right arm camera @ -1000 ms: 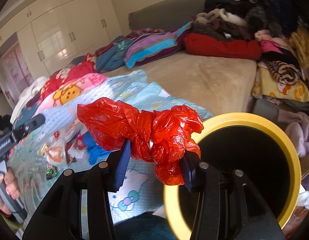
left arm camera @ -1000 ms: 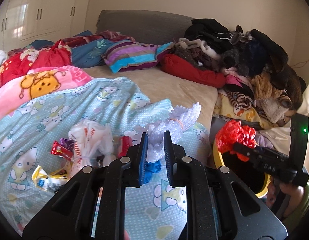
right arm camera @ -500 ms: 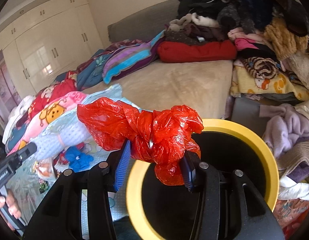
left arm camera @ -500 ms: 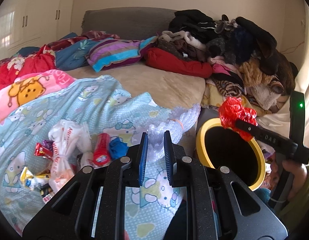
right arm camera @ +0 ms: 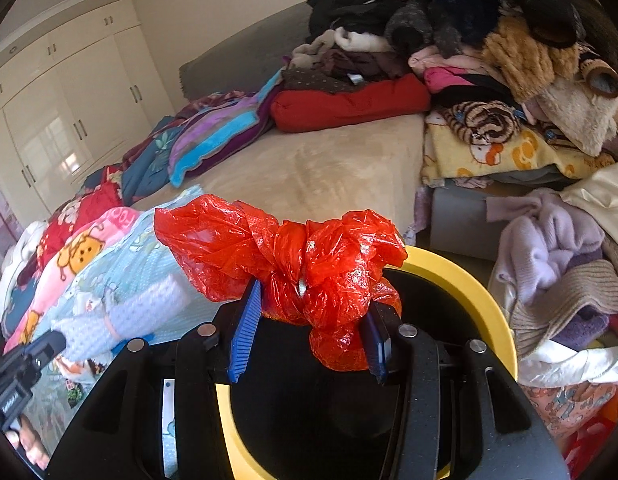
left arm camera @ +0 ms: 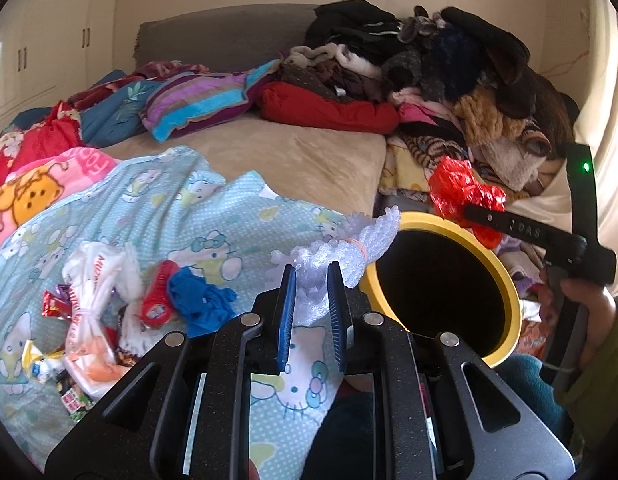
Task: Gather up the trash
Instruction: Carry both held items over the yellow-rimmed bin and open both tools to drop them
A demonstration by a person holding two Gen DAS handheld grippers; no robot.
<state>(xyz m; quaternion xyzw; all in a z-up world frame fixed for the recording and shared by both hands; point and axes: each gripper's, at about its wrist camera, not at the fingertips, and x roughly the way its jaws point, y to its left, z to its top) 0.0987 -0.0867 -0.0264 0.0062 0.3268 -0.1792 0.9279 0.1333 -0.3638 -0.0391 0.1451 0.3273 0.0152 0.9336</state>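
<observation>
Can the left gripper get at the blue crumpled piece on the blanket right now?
Probably not yet: the left gripper is shut on white foam wrap. The blue crumpled piece lies uncovered nearby.

Both views are bright with soft, warm daylight, strongest at the right edge of the left wrist view where the pale curtain (left arm camera: pixel 605 92) washes out. The white wardrobe doors (right arm camera: pixel 65 132) carry a glossy window reflection. Shadows are gentle; the inside of the yellow bin (left arm camera: pixel 505 280) is near black. The red plastic bag (right arm camera: pixel 285 256) glints with small highlights. Fisheye bending curves walls and bed, and dark vignetting fills the corners. The white foam wrap (right arm camera: pixel 125 316) in the right wrist view is smeared by motion blur
</observation>
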